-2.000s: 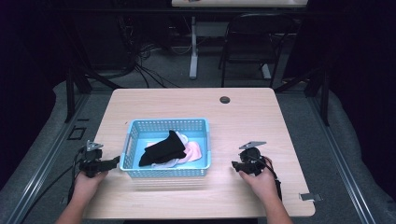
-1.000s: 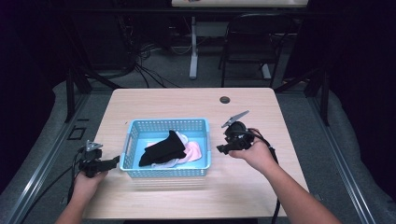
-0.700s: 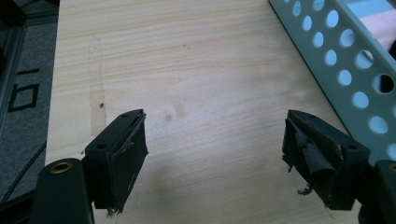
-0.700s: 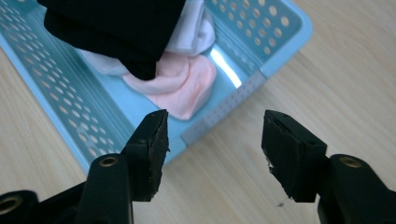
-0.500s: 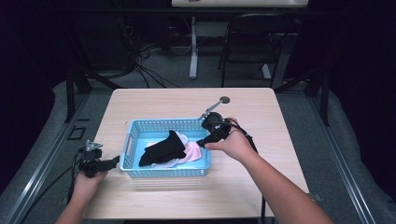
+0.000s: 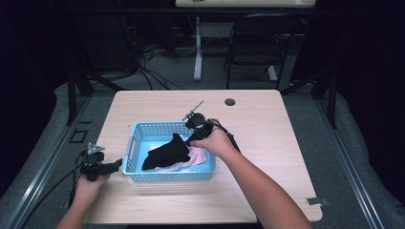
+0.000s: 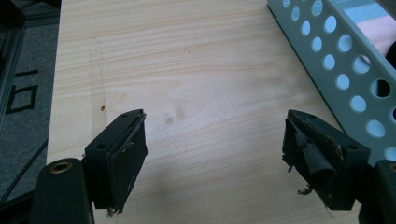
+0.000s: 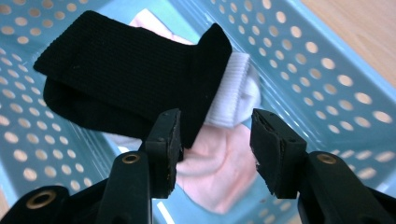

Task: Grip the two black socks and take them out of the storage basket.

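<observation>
A light-blue perforated plastic basket (image 6: 136, 143) stands on the pale wooden table (image 6: 267, 119) and holds a black ribbed sock (image 8: 121, 84) lying over a white ribbed sock (image 8: 233, 91) and a pale pink sock (image 8: 219, 168). The right gripper (image 8: 212, 140) is lowered into the basket with its jaws partly apart, nothing clamped, the black sock's edge at its left jaw. The left gripper (image 7: 215, 158) rests on bare tabletop just beside the basket's left wall, jaws spread wide and empty.
</observation>
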